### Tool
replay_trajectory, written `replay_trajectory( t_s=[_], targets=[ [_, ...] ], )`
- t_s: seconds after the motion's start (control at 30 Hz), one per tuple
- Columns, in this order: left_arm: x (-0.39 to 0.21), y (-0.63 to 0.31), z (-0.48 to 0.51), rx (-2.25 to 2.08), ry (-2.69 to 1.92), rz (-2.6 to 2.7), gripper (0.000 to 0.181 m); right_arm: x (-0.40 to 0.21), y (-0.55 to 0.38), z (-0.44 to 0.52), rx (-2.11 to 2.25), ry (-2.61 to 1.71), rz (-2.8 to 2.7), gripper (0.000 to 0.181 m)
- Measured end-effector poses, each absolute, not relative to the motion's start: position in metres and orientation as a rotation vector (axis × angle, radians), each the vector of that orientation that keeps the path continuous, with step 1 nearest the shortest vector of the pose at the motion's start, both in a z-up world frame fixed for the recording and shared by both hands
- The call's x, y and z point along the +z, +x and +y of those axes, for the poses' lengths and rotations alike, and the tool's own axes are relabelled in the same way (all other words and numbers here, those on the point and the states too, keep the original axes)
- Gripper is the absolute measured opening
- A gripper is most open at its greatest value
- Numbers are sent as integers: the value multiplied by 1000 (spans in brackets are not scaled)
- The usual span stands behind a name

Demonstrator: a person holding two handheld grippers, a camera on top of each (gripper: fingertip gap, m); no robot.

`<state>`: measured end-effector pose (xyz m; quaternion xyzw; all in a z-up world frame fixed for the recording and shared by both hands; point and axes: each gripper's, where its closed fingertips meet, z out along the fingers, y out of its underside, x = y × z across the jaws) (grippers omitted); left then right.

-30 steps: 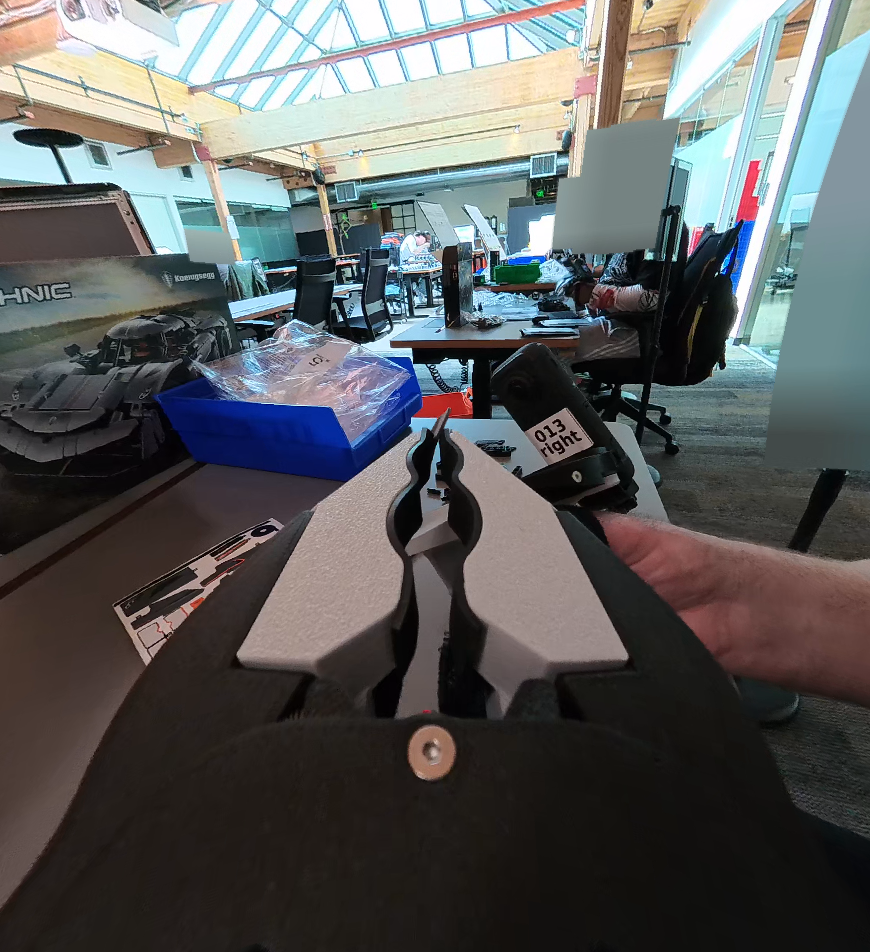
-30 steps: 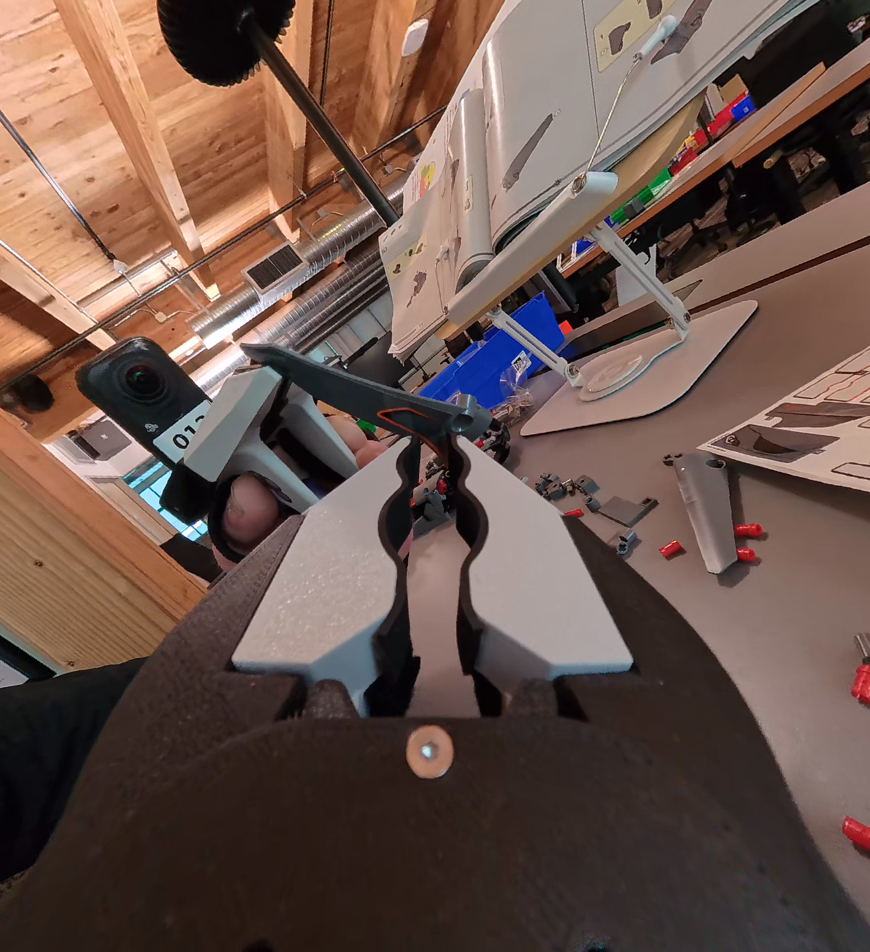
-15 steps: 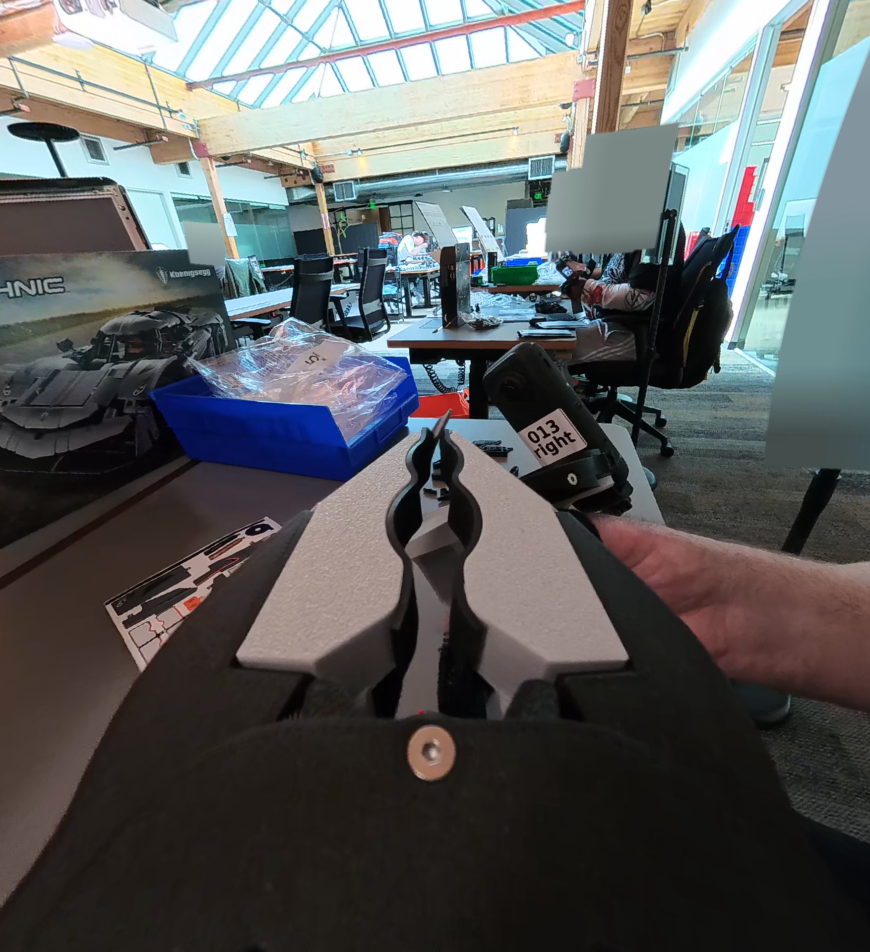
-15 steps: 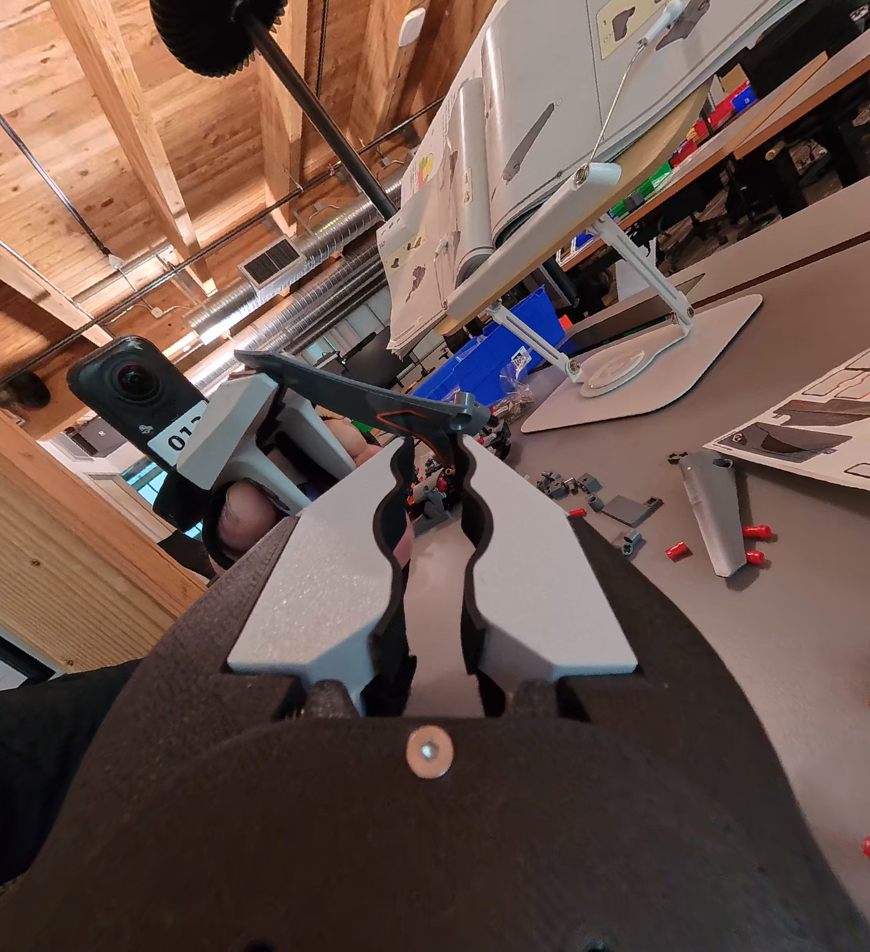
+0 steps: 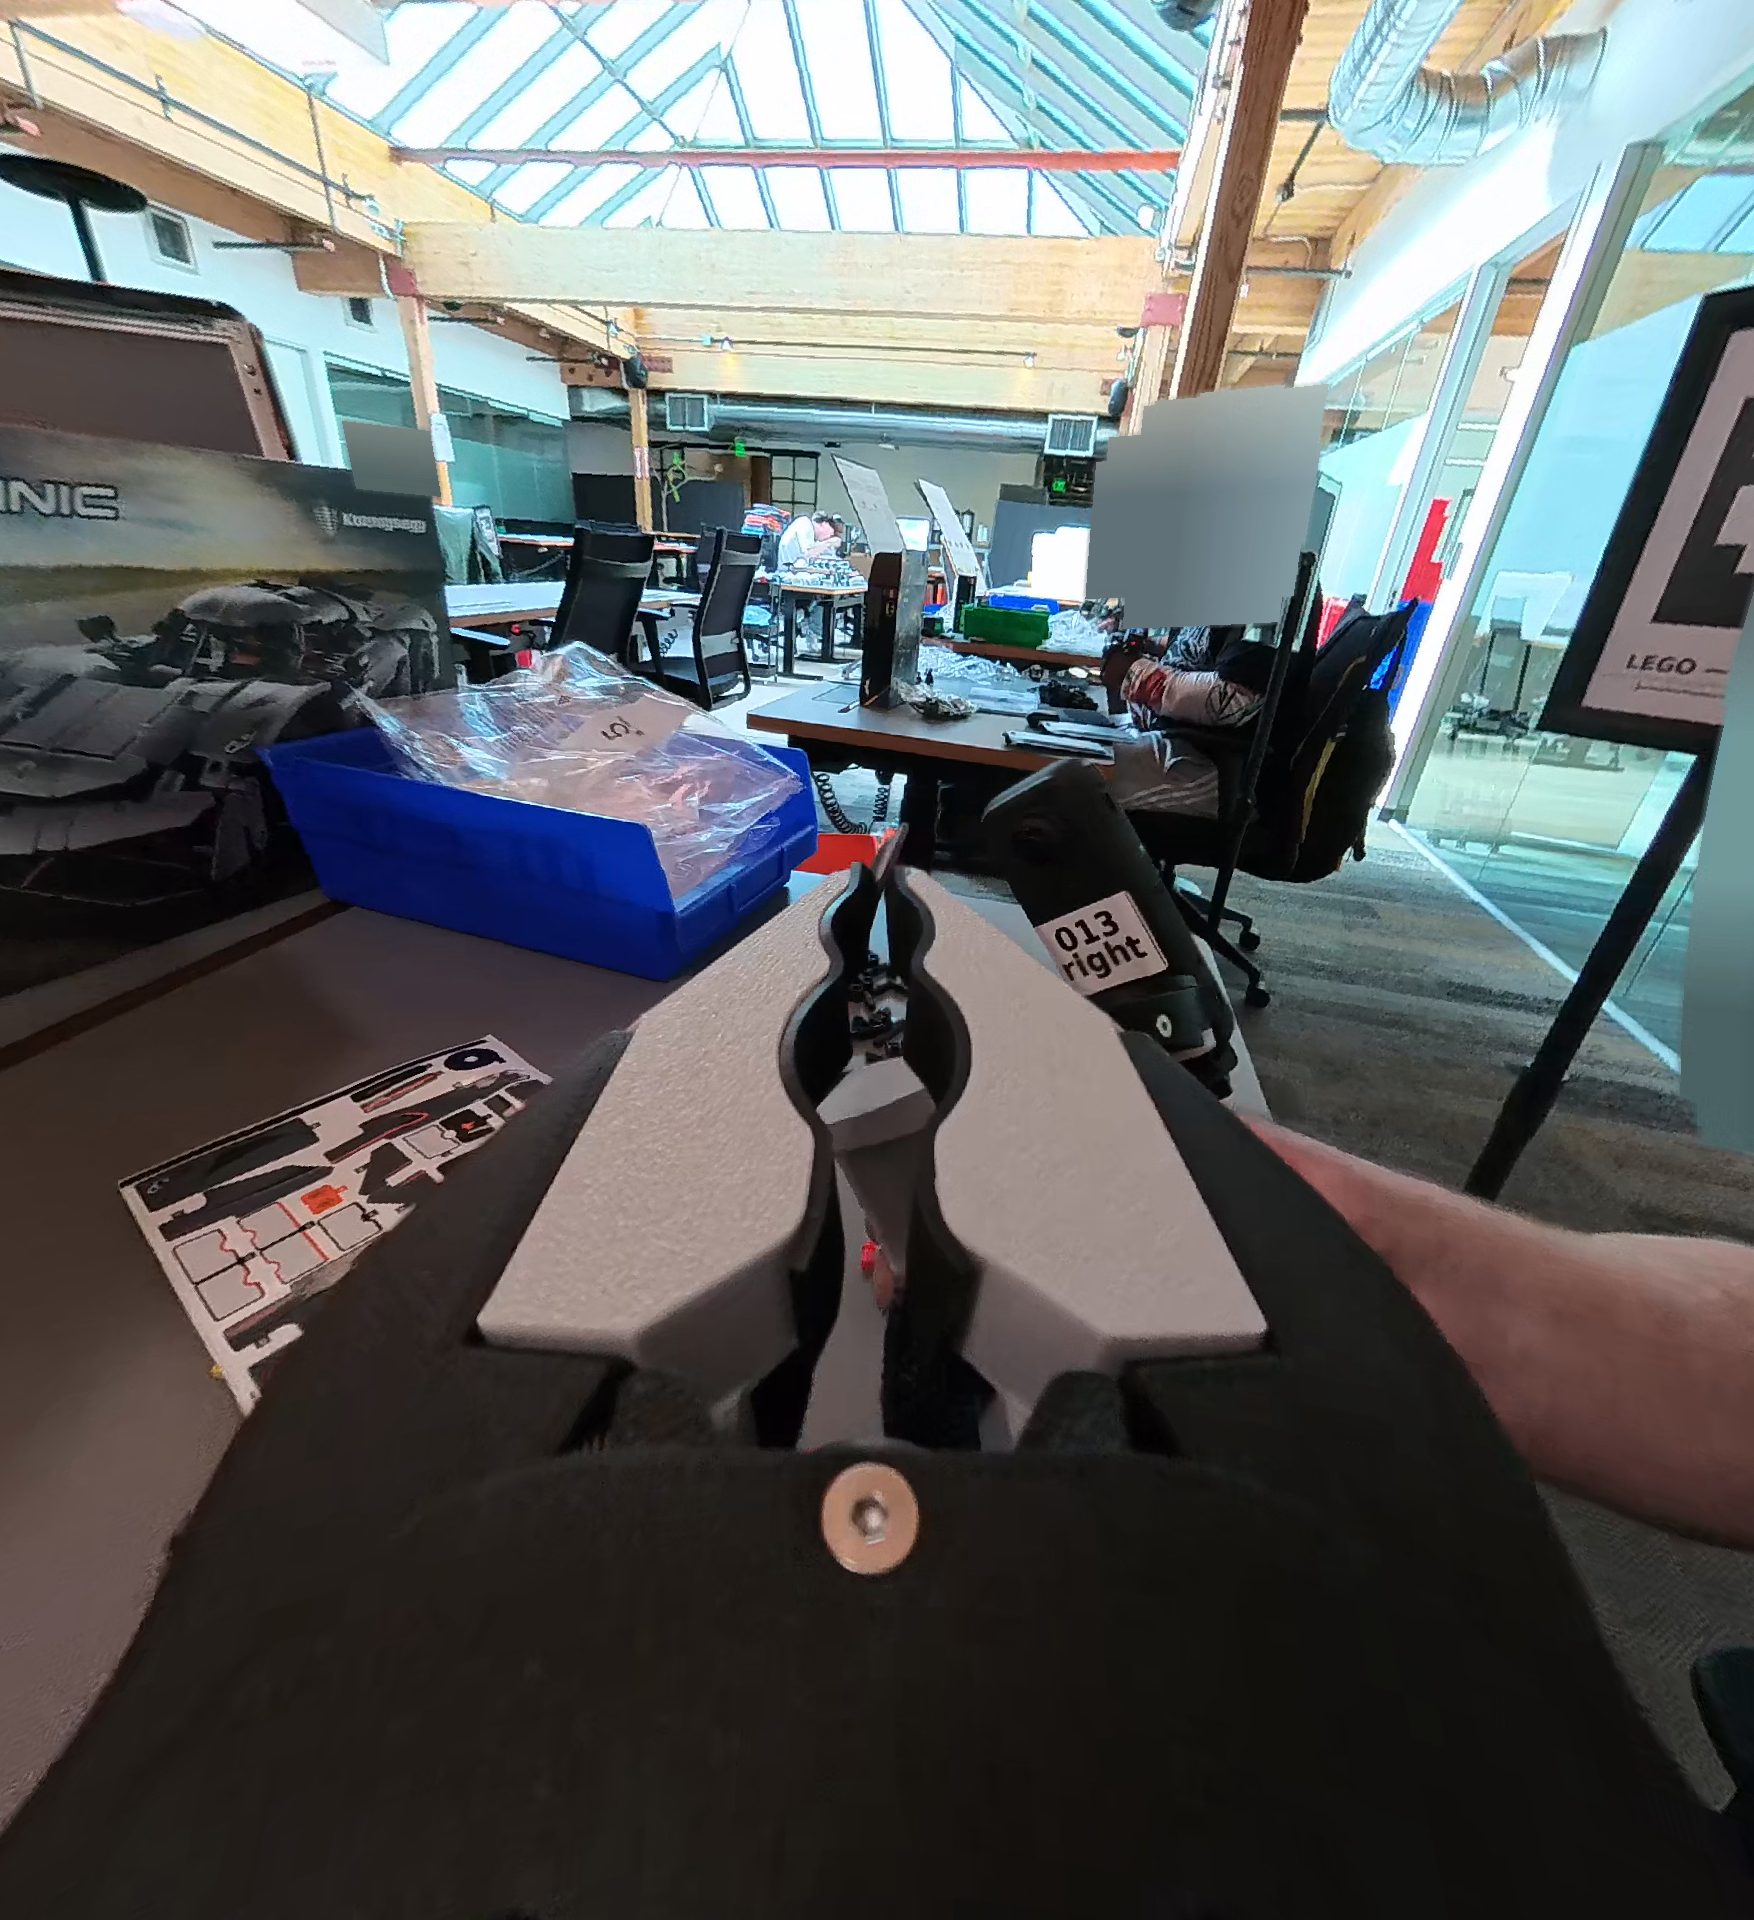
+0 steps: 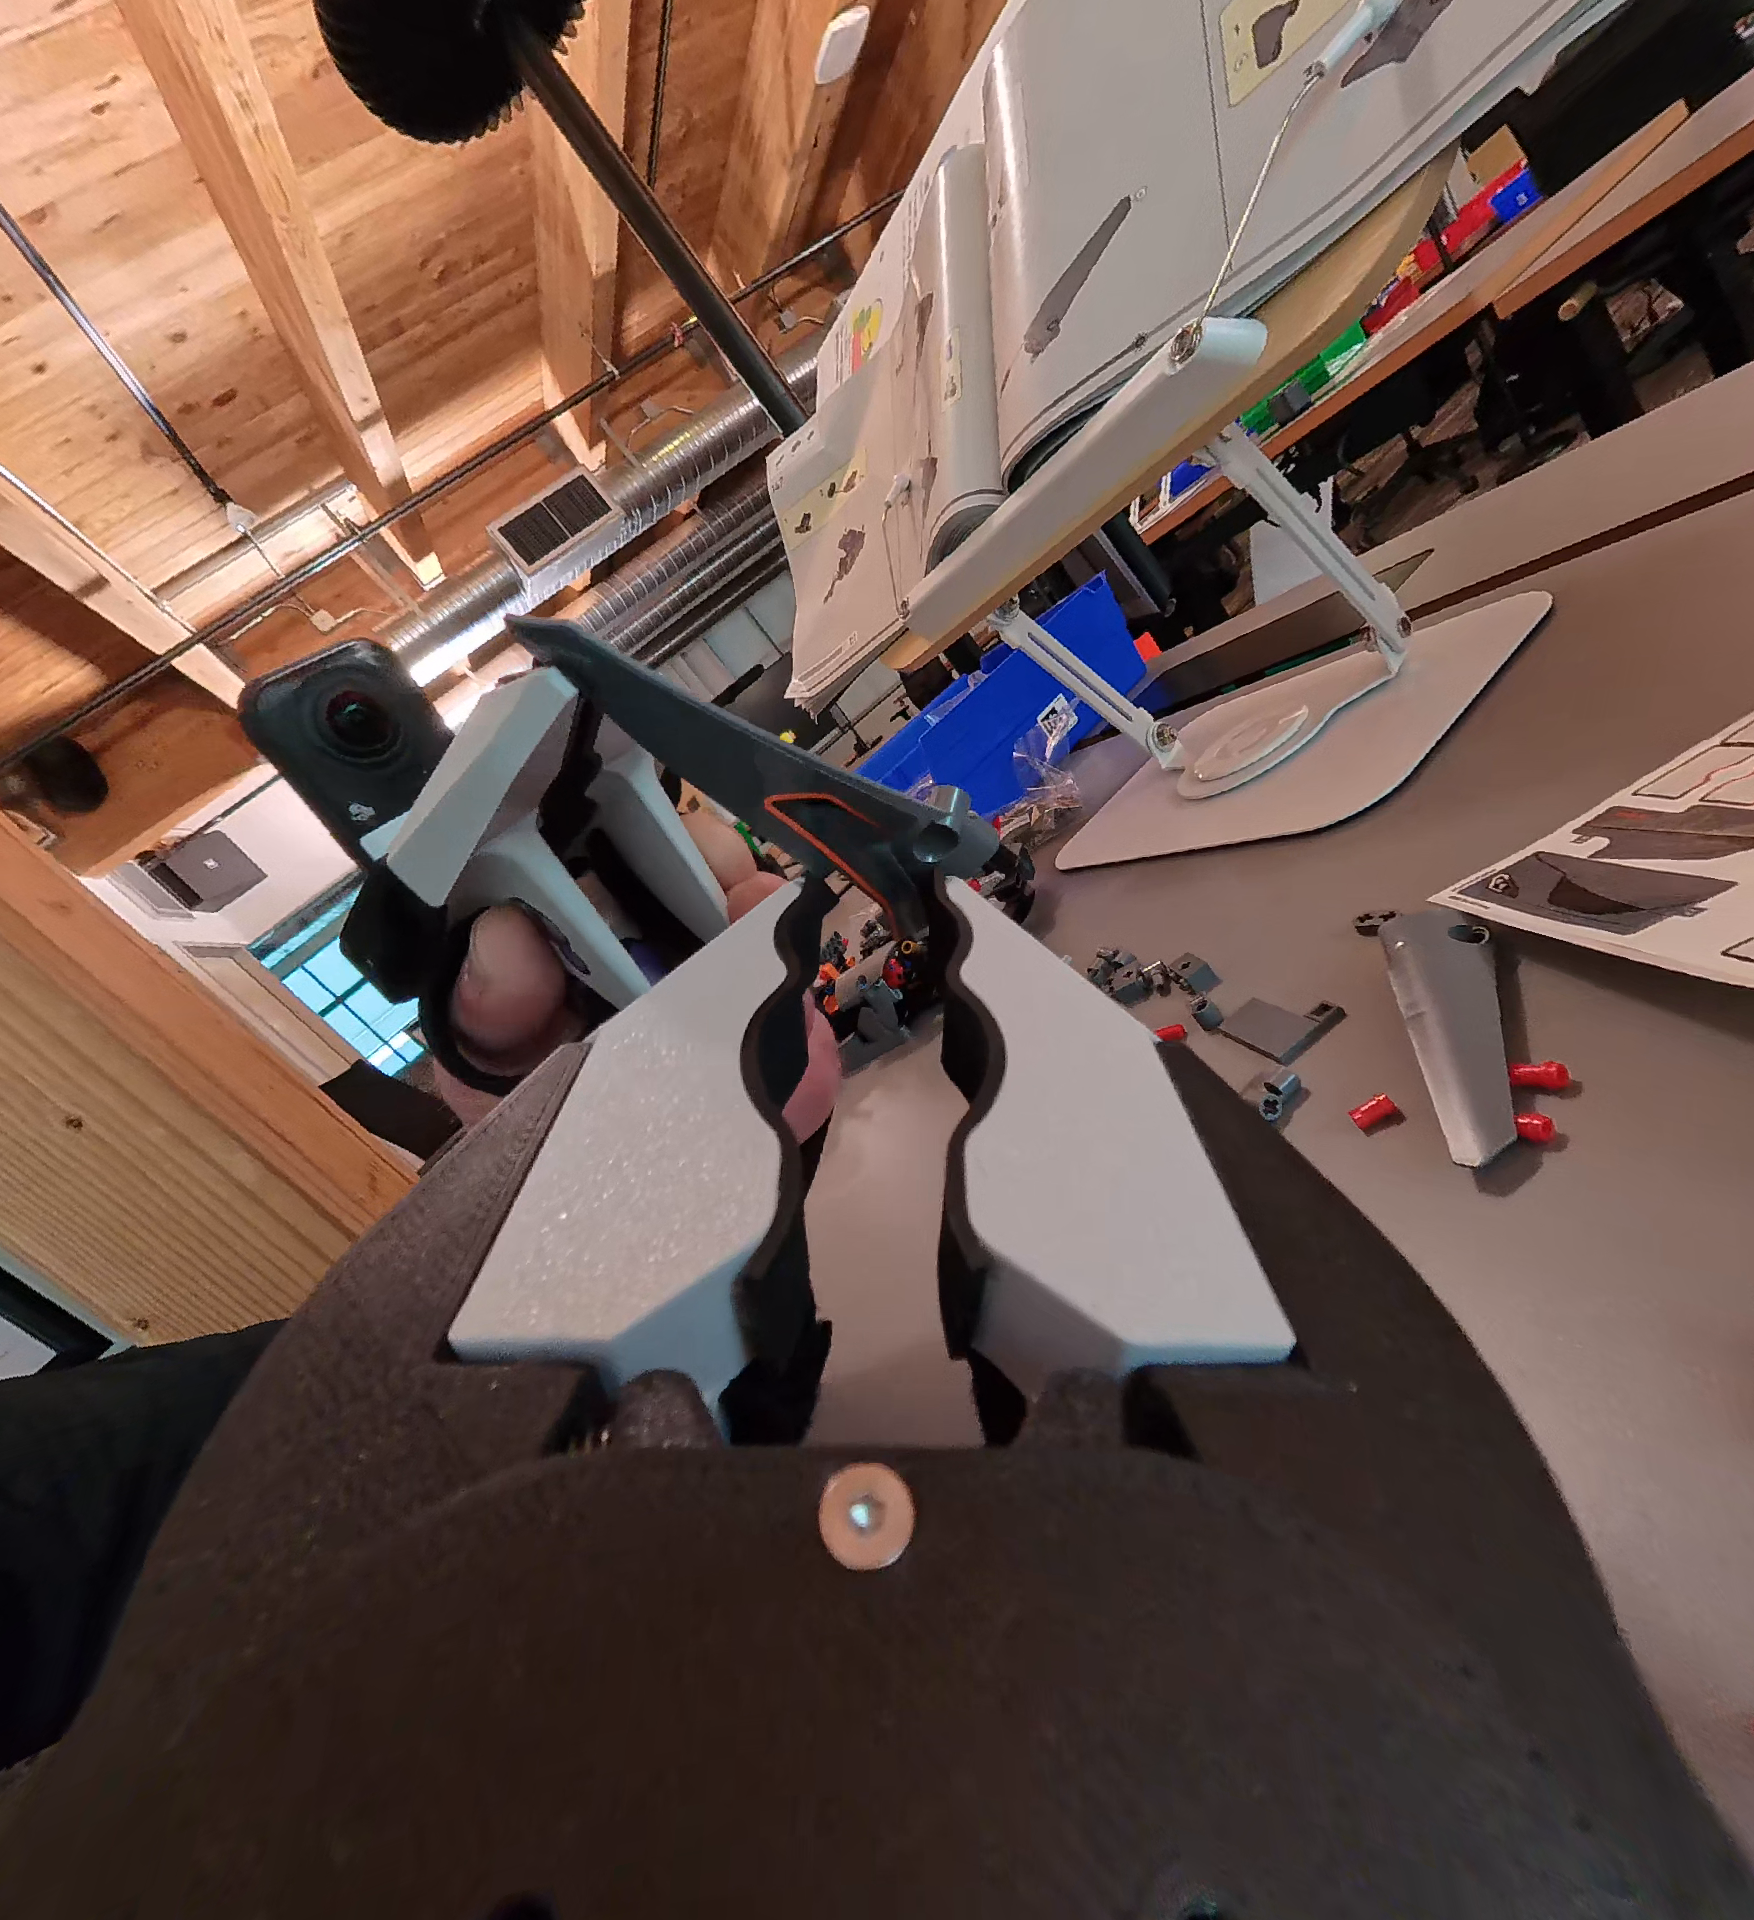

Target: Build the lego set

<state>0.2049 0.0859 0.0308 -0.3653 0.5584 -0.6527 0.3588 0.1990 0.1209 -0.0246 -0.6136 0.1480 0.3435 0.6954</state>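
Observation:
My left gripper (image 5: 885, 883) is shut on a long dark grey lego panel (image 6: 707, 727) with an orange line, seen only as a thin sliver at its tips in the left wrist view. In the right wrist view the left gripper (image 6: 540, 717) holds the panel slanting down to the right. My right gripper (image 6: 871, 896) is slightly open, its tips on either side of the panel's lower end, just below a grey pin (image 6: 948, 821). A small lego assembly (image 6: 878, 992) lies on the table behind the fingers.
Loose parts lie on the grey table (image 6: 1475, 1351): a grey wedge panel (image 6: 1444, 1029), red pins (image 6: 1372, 1112) and small grey pieces (image 6: 1268, 1023). A sticker sheet (image 6: 1683, 862), a stand holding the instruction book (image 6: 1320, 727), a blue bin (image 5: 540, 862) and the set's box (image 5: 125, 675) stand around. About 6 cm separates my left fingertips from my right.
The right gripper's fingers have parted a little around the panel's end. The left gripper keeps its hold and has shifted only slightly.

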Motion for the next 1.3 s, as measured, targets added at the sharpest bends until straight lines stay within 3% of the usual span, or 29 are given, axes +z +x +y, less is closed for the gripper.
replay_trajectory(
  t_s=[0.53, 0.83, 0.97, 1.3],
  targets=[
    [49, 198, 106, -1824, -985, 1341, 0, -29, 190, 117, 715, -1400, 281, 30],
    [55, 193, 110, -1972, -1014, 1353, 0, -7, 190, 78, 712, -1396, 85, 50],
    [52, 192, 98, -2047, -1000, 1424, 0, 26, 195, 69, 795, -1349, -52, 49],
    [48, 187, 82, -2083, -949, 1516, 0, 30, 183, 92, 921, -1419, -212, 36]
  ],
)
